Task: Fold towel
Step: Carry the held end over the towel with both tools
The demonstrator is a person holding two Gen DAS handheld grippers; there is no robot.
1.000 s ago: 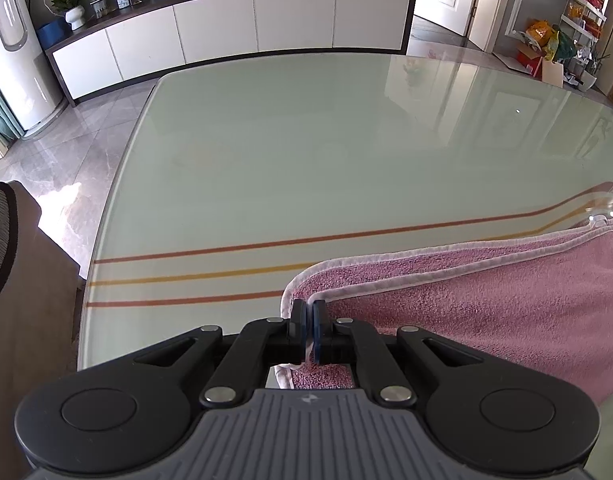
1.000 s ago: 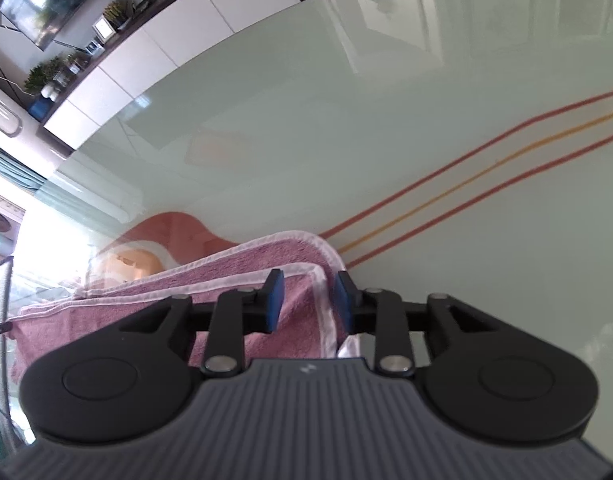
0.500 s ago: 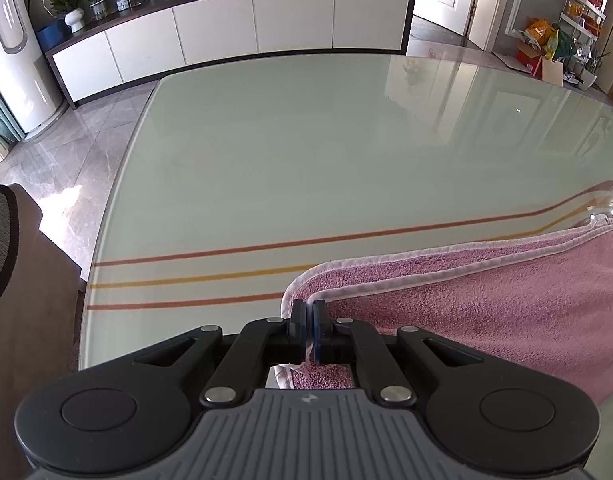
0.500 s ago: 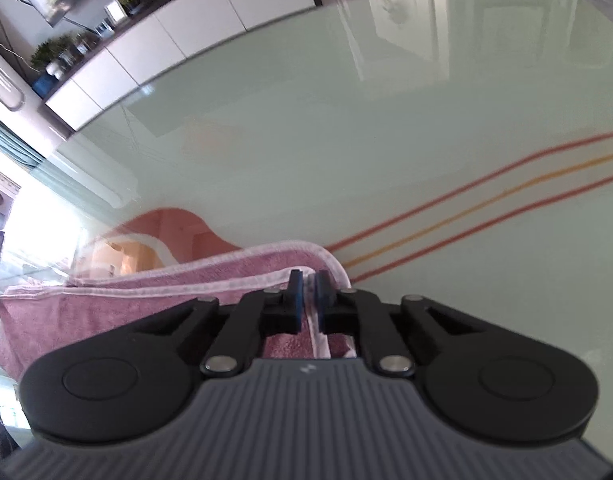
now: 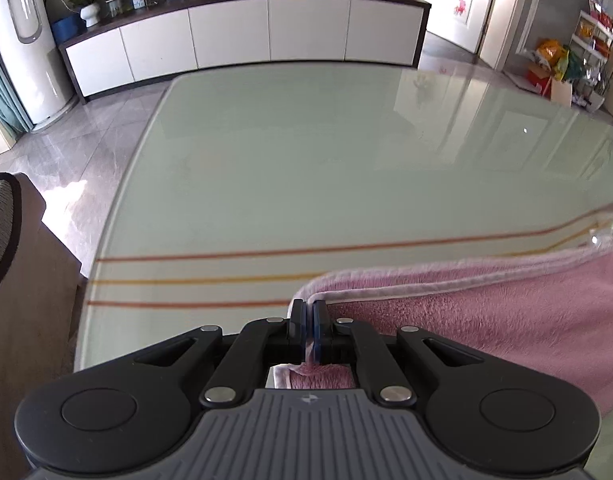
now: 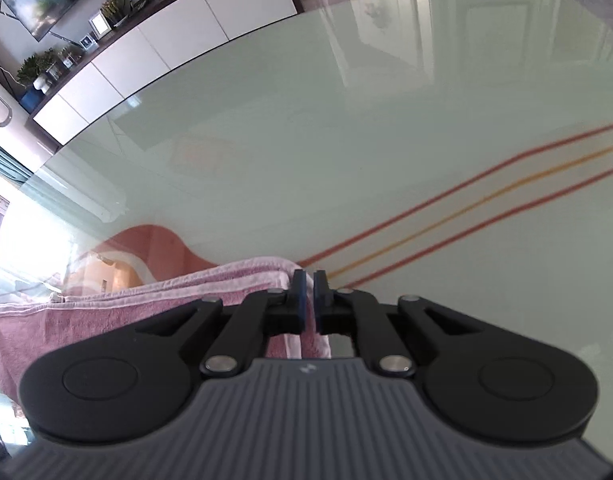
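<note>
Pink towel (image 5: pixel 486 312) lies at the near edge of the glass table (image 5: pixel 306 184), its two near corners pinched tight by the left gripper (image 5: pixel 308 312) and the just-closed right gripper (image 6: pixel 308 284), presumably for lifting both together into a fold

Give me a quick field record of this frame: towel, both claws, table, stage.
towel: pink towel, pale trim, lying on the table, already doubled into layers
left claw: left claw shut on the towel's near left corner
right claw: right claw shut on the towel's near right corner; its jaws have just closed onto the edge
table: glass table with three red and orange stripes running past the towel
stage: both corners gripped, next fold not yet made
background: white sideboard beyond the table
</note>
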